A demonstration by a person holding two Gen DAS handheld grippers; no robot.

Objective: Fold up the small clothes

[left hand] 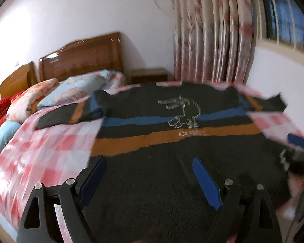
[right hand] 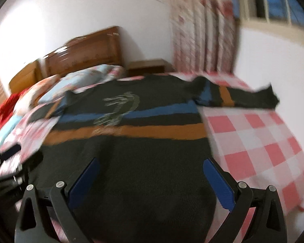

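Note:
A small dark sweater (left hand: 156, 172) with a blue stripe, an orange stripe and a dinosaur print lies flat, front up, on the bed, sleeves spread to both sides. It also shows in the right wrist view (right hand: 131, 162). My left gripper (left hand: 150, 160) is open and empty, hovering over the sweater's lower left part near the hem. My right gripper (right hand: 152, 162) is open and empty over the lower right part. The right gripper shows blurred at the right edge of the left wrist view (left hand: 300, 158). The left gripper shows blurred at the left edge of the right wrist view (right hand: 12, 166).
The bed has a pink and white checked sheet (right hand: 253, 137). Pillows and a folded quilt (left hand: 71, 91) lie by the wooden headboard (left hand: 81, 58). A nightstand (left hand: 150, 75) and flowered curtains (left hand: 212, 30) stand behind the bed.

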